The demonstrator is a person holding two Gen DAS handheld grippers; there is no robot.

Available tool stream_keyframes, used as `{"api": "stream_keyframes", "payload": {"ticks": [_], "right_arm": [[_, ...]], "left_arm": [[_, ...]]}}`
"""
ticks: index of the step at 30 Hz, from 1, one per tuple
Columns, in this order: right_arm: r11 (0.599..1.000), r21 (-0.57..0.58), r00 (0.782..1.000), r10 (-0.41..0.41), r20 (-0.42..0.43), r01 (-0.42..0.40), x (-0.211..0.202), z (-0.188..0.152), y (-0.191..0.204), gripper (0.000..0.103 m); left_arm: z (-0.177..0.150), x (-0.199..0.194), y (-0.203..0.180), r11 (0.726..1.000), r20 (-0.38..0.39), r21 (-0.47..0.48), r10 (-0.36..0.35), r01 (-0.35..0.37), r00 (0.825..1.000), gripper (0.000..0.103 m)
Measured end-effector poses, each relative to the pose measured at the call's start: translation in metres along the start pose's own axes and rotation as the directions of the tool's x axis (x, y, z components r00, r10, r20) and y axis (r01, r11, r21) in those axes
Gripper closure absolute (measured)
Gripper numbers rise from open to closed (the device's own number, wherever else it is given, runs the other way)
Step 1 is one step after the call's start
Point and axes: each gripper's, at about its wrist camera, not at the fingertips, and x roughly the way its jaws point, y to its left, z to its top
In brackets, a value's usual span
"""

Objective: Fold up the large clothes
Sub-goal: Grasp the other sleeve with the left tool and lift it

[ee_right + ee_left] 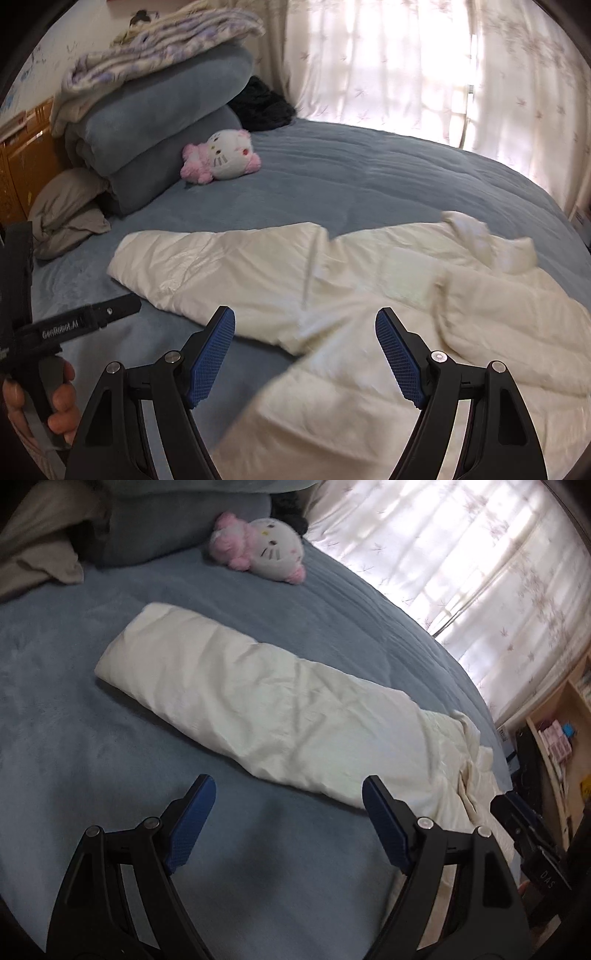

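Observation:
A cream padded jacket [258,705] lies on the blue bedspread [92,738], folded into a long strip. In the right wrist view the jacket [369,295] spreads wider at the right, with a sleeve folded across it. My left gripper [288,790] is open and empty, just above the bed at the jacket's near edge. My right gripper [304,321] is open and empty, over the jacket's middle. The left gripper also shows in the right wrist view [110,310], held in a hand at the left.
A pink and white plush cat [258,552] lies near the headboard end; it also shows in the right wrist view [221,157]. Stacked blue blankets [155,122] and a beige cloth [66,210] sit at the back left. Curtains [406,62] hang behind. Shelves [565,738] stand right.

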Motion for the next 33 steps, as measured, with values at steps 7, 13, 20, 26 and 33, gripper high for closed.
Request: {"api": "stream_keyframes", "payload": {"ticks": [7, 13, 20, 26, 33], "right_arm": [[0.999, -0.036, 1.0, 0.004, -0.028, -0.005, 0.087, 0.031, 0.034, 0.023], [0.999, -0.033, 0.996, 0.008, -0.087, -0.011, 0.154, 0.04, 0.052, 0.023], [0.997, -0.074, 0.989, -0.019, -0.145, 0.009, 0.205, 0.029, 0.07, 0.023], [0.996, -0.092, 0.989, -0.036, -0.145, 0.022, 0.219, 0.028, 0.08, 0.023], [0.998, -0.057, 0.994, -0.008, -0.113, 0.002, 0.204, 0.033, 0.084, 0.023]], "left_arm": [[0.047, 0.062, 0.061, 0.992, -0.049, -0.126, -0.037, 0.03, 0.998, 0.023], [0.077, 0.094, 0.087, 0.985, -0.075, -0.136, -0.114, 0.103, 0.991, 0.023], [0.089, 0.111, 0.095, 0.974, -0.002, -0.136, -0.185, 0.183, 0.983, 0.023], [0.092, 0.115, 0.103, 0.966, 0.085, -0.169, -0.181, 0.194, 0.98, 0.068], [0.087, 0.113, 0.119, 0.936, 0.169, -0.211, -0.248, 0.281, 0.954, 0.099]]}}
